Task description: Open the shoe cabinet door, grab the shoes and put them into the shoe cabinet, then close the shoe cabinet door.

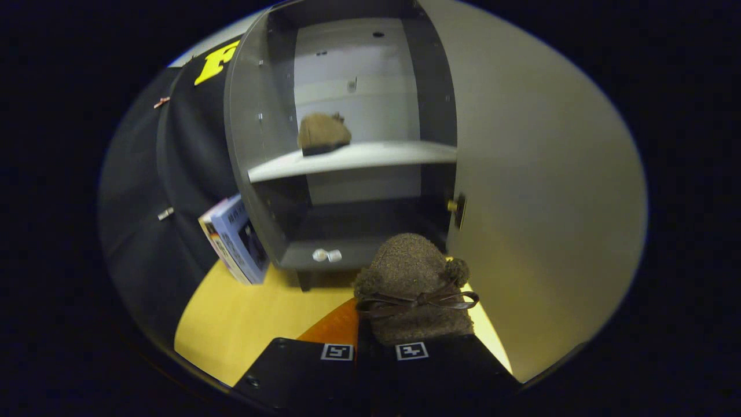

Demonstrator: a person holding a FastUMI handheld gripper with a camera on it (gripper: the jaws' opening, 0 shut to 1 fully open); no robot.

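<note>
Hand-held gripper point(376, 350) is pinching the fuzzy brown bow-tied slipper point(414, 286); I'd lift it clear over the grey cabinet's white shelf point(370, 156) beside its mate point(323, 133).

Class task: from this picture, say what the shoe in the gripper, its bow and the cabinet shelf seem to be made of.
The held shoe, gripped between the fingers, looks like fuzzy brown felt or fleece: matte, nubbly surface. Its bow seems thin dark leather or faux leather, slightly glossy. The cabinet shelf looks like smooth laminated board, pale and flat with an even sheen.
</note>
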